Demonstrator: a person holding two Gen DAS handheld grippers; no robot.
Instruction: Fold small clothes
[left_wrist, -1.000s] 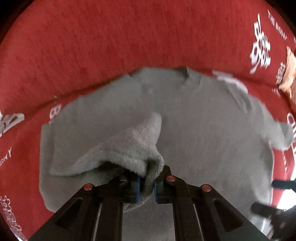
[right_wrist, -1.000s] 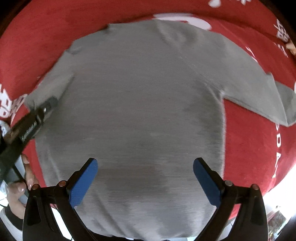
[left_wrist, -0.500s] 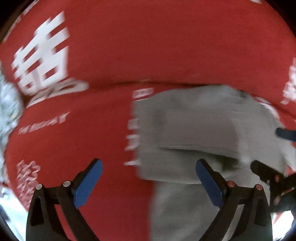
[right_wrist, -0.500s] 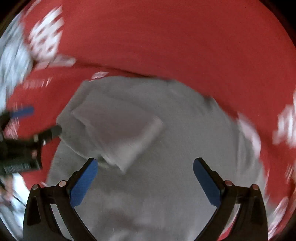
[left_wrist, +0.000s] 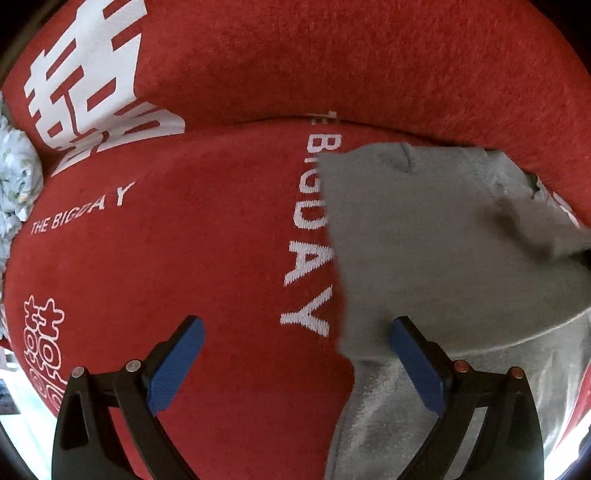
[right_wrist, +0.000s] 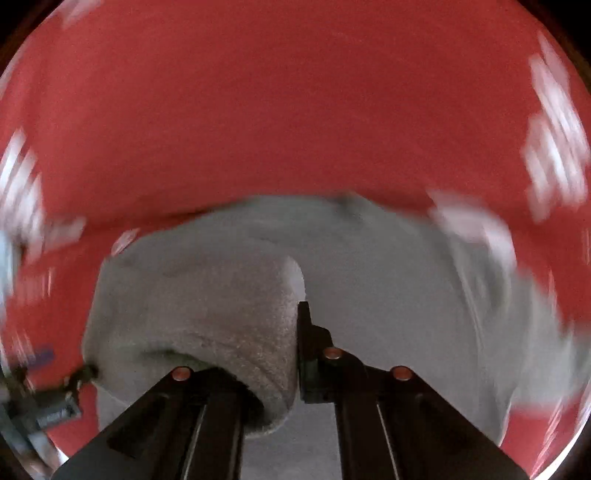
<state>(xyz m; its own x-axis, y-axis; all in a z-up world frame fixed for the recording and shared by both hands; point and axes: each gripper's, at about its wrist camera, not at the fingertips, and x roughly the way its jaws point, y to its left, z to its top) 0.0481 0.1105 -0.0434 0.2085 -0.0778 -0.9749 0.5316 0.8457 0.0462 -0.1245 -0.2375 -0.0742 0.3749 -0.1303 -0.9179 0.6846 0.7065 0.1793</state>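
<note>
My right gripper (right_wrist: 297, 343) has just been closing and now pinches a fold of the grey sweater (right_wrist: 207, 302): the fleecy inner side of the cloth curls up over the left finger, and the right finger (right_wrist: 304, 332) presses against it from the other side. The rest of the sweater spreads flat beyond and to the right of the tips, though that view is blurred.

My left gripper (left_wrist: 295, 354) stands wide apart with nothing between its blue pads (left_wrist: 177, 365). The left pad hangs over bare red blanket (left_wrist: 184, 258); the right pad sits just above the sweater's (left_wrist: 443, 251) left edge. From here I see the sweater lying toward the right side of the blanket, with one layer folded over another and the ribbed collar (left_wrist: 491, 166) up near the far fold of the blanket.

The blanket carries white lettering (left_wrist: 310, 236) that runs along the sweater's left edge, partly covered by it, and large white characters (left_wrist: 92, 81) toward the far left corner. A pale patterned cloth (left_wrist: 16, 177) shows at the left edge. In the right view I can make out the left gripper (right_wrist: 40, 398) as a dark blur at the lower left, just beside the sweater.
</note>
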